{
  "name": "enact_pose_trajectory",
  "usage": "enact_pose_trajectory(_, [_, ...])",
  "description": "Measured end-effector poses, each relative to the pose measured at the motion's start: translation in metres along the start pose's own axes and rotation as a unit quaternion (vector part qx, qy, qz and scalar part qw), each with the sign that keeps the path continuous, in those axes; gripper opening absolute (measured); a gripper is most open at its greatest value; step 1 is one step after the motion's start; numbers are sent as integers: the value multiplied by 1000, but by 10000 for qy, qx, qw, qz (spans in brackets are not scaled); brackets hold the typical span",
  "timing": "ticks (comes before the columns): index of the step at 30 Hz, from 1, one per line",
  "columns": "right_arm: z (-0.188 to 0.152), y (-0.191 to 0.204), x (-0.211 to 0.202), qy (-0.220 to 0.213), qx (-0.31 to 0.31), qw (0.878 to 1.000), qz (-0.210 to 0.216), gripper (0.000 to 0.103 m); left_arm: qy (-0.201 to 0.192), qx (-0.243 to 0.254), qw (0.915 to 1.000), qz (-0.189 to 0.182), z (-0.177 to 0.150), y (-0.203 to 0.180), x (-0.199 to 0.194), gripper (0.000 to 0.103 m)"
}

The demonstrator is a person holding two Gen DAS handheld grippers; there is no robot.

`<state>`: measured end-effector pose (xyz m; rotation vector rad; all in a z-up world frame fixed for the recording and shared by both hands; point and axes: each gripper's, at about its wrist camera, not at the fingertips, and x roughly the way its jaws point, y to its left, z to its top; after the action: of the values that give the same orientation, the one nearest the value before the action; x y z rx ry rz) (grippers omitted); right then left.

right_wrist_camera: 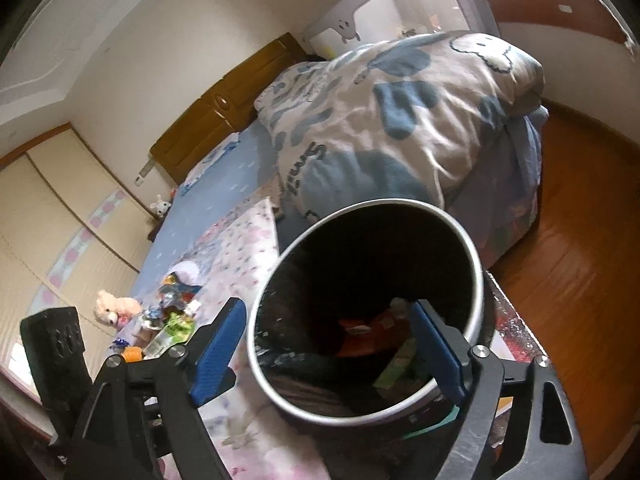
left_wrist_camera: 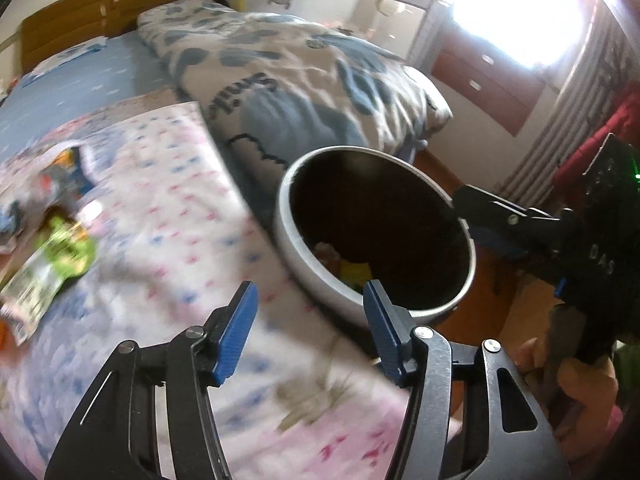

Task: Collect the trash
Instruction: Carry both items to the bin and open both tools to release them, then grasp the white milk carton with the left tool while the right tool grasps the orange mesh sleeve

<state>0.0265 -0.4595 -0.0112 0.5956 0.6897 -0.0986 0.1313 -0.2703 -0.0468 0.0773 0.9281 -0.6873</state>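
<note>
Left wrist view: we are seeing crumpled green and orange snack wrappers (left_wrist_camera: 52, 256) lying on the pink flowered bedsheet (left_wrist_camera: 168, 184), well left of our left gripper (left_wrist_camera: 310, 312), its jaws half open and empty. Rightward, the round metal-rimmed trash bin (left_wrist_camera: 304, 256) is standing beside the bed, holding some trash. Our right gripper (right_wrist_camera: 326, 336) is hanging wide open, empty. We should approach the wrappers low.

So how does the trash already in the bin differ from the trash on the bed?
The trash in the bin lies deep in shadow inside the trash bin, a few pieces. The wrappers on the bed lie scattered in daylight on the pink sheet, more of them. Both include green packaging.
</note>
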Motion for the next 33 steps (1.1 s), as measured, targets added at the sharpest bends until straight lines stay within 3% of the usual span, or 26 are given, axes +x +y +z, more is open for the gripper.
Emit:
enact_pose_trajectory(13, [-42, 73, 21, 380, -451, 9974, 411, 86, -298, -845, 9946, 515, -50, 82, -52, 56])
enact_pose_trajectory(33, [-88, 177, 70, 1015, -1082, 9843, 954, 86, -624, -1872, 9732, 1179, -102, 188, -111, 56])
